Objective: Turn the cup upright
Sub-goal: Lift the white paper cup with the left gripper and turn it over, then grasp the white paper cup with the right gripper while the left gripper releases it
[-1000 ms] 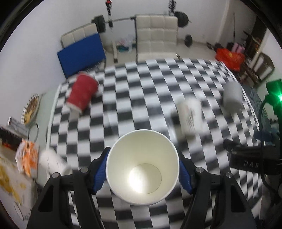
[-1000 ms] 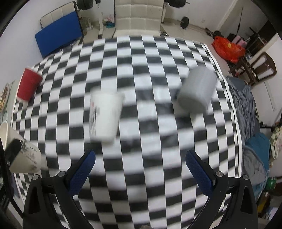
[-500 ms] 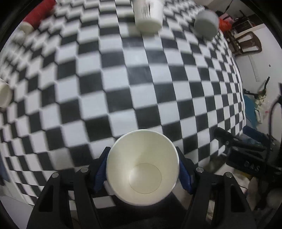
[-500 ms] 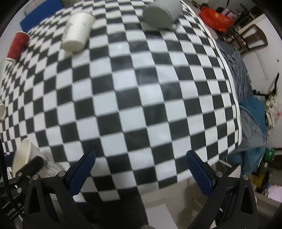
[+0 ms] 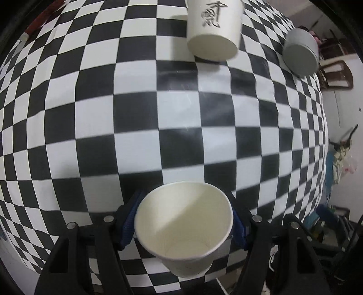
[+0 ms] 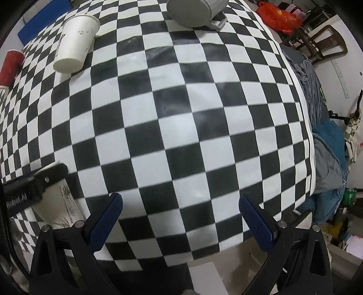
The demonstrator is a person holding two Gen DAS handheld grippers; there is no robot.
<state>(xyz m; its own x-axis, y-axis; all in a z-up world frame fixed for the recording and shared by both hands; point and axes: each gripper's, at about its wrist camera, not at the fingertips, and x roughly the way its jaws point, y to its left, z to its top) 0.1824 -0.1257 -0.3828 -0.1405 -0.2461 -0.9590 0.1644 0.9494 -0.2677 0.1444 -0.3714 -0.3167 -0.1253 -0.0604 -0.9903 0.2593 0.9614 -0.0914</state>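
My left claw (image 5: 184, 223) pinches the white paper cup (image 5: 184, 223) by its thin walls; squeezing harder could crumple it, and releasing off level could topple it over the near edge of the checkered table (image 5: 172, 118). My right claw (image 6: 181, 221) hangs spread, holding nothing.

Black/white checkered cloth (image 6: 181, 127) over the table, filling most of both views. Past its right edge: grey-blue fabric heap (image 6: 326, 158), wooden chair (image 6: 326, 40) by a white wall (image 6: 349, 74), orange-red bag (image 6: 280, 15) on the floor nearby. Blue pad (image 6: 36, 27) at far left, poss. a mat, edge too distorted to tell. Cluttered floor w/ misc. items bottom right. Even indoor light.
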